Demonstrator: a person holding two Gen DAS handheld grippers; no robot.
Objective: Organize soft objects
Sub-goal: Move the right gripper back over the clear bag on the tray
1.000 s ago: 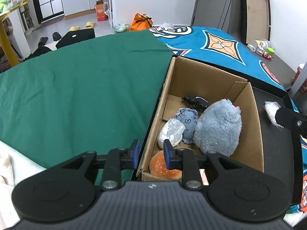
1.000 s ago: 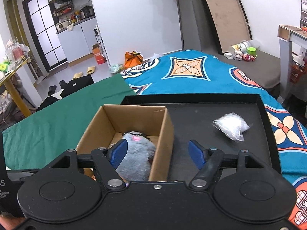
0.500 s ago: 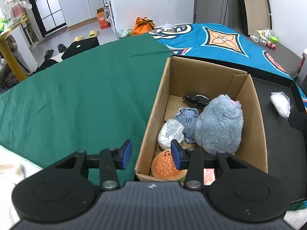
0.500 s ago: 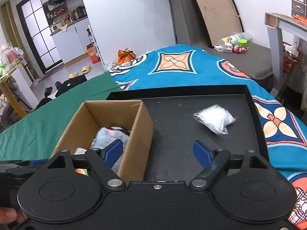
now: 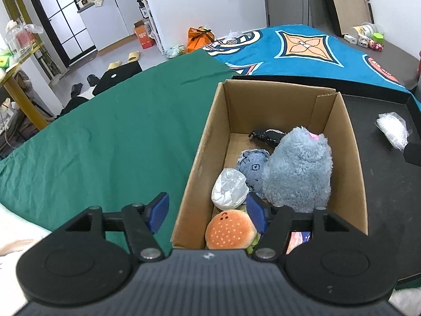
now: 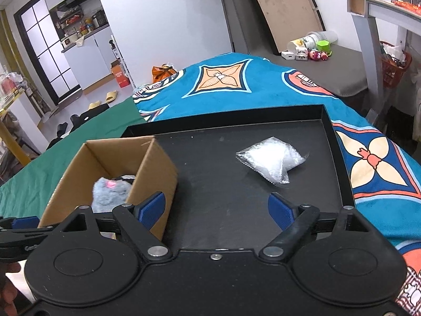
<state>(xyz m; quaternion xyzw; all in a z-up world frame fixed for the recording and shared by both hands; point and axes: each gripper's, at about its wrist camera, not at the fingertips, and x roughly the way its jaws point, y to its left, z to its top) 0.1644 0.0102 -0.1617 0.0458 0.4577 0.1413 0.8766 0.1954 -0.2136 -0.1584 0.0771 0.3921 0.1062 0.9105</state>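
Observation:
A cardboard box (image 5: 350,163) stands on the left of a black tray (image 6: 236,197). Inside lie a grey-blue plush (image 5: 297,171), a denim plush (image 5: 252,163), a white wrapped bundle (image 5: 229,188), a burger plush (image 5: 230,233) and a small black item (image 5: 265,134). My left gripper (image 5: 207,212) hovers over the box's near left corner, its jaws opening astride the left wall, pressing on nothing. A clear bag of white filling (image 6: 273,158) lies on the tray to the right. My right gripper (image 6: 215,208) points at the bare tray just short of the bag, its empty jaws wide and still opening.
A green cloth (image 5: 118,144) covers the surface left of the box. A blue patterned blanket (image 6: 250,87) lies behind and right of the tray. The tray has a raised rim (image 6: 339,158). Small toys and a container (image 6: 310,44) sit on a grey surface far back.
The left jaws have spread from nearly shut to well apart. The right gripper has moved right, off the box and toward the clear bag, and its jaws have widened.

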